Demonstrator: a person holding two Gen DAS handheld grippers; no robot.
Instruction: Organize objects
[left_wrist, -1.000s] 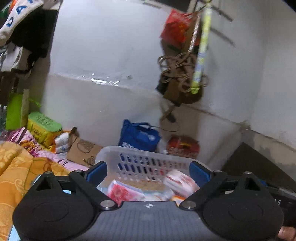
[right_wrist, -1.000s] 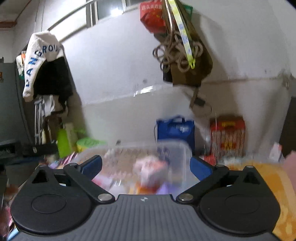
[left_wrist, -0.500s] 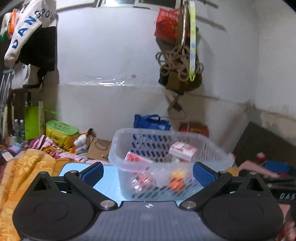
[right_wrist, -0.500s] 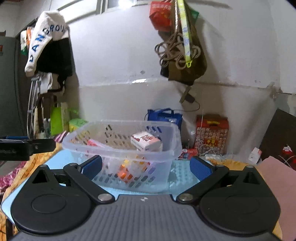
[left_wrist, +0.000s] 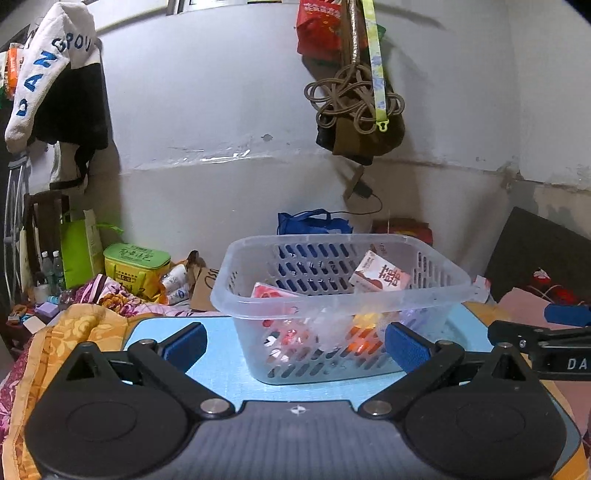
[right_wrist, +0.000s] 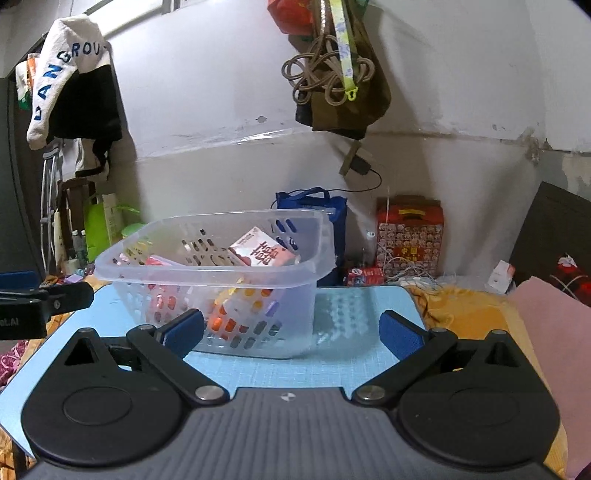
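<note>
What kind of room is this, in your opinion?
Probably a cluttered room in a home, used for living and storage: clothes hang by the wall, bags and boxes line it, and patterned bedding surrounds the blue mat.

Beyond the fingers, a blue bag (right_wrist: 312, 206) and a red box (right_wrist: 409, 230) stand by the wall; a brown bag (right_wrist: 340, 99) hangs above.

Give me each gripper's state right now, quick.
Left gripper: open wide, jaws just finished opening, holding nothing; the basket sits ahead.
Right gripper: open, holding nothing.
</note>
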